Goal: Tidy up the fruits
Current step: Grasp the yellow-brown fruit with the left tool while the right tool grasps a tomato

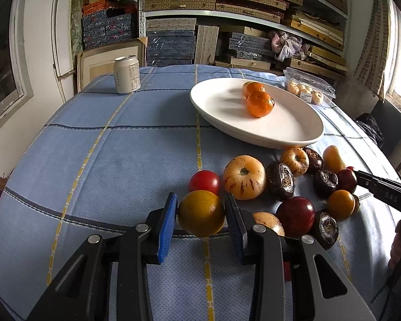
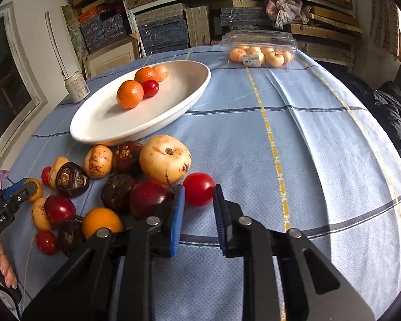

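A white oval plate (image 1: pixel 294 133) holds two mandarins (image 1: pixel 259 103); in the right wrist view the plate (image 2: pixel 173 107) also shows a small red fruit (image 2: pixel 150 88) and a pale fruit. Several fruits lie in a pile on the blue cloth in front of the plate: pale striped ones (image 1: pixel 244 177), dark brown ones, red ones and yellow-orange ones. My left gripper (image 1: pixel 201 208) is shut on a yellow-orange fruit (image 1: pixel 200 212). My right gripper (image 2: pixel 199 196) has its blue pads on both sides of a red tomato (image 2: pixel 198 188); they look touching it.
A drink can (image 1: pixel 127 74) stands at the far left of the table. A clear plastic box of pale fruits (image 2: pixel 259 53) sits at the far right. Shelves of stacked boxes fill the wall behind. A dark chair (image 1: pixel 387 125) stands to the right.
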The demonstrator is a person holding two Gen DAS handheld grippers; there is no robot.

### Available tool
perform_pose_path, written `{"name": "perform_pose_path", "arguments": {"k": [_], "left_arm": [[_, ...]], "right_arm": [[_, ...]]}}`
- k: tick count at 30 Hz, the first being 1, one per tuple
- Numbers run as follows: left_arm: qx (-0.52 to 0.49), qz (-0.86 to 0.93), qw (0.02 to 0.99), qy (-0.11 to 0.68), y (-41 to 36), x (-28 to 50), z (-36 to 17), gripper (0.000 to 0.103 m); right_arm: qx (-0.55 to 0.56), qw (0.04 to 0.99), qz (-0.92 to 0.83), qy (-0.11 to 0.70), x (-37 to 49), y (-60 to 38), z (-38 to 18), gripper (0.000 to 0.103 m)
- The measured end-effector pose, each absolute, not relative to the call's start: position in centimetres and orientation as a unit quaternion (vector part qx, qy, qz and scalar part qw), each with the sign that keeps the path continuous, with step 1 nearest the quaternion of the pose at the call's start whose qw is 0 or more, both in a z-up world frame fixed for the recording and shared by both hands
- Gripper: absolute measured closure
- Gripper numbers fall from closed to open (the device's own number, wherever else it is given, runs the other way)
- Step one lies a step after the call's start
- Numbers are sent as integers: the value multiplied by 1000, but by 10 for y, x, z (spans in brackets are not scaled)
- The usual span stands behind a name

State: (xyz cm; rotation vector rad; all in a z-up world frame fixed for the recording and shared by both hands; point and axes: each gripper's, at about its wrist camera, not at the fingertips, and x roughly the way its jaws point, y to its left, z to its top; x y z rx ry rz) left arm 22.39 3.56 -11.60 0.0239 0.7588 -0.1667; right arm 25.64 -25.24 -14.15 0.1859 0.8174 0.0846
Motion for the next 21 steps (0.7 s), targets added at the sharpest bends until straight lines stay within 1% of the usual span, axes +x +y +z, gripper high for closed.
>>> {"name": "perform_pose_path", "arguments": {"k": [8,10,15,18,21], "left_arm": [[15,-79,928,365,35,222,-116,66],[14,-78,928,365,36,222,-116,66],[12,-90,918,387,34,227,-123,64],[13,-88,916,392,35,228,-126,64],[-15,-97,909,405,43,233,-129,63]], "right_arm": [[99,912,46,395,255,-256,-142,83],[99,911,47,398,256,-255,-142,82],[115,905,55,406,263,-256,-145,78],[118,904,57,406,264,-256,-145,80],[120,905,58,405,264,-256,-146,81]]}}
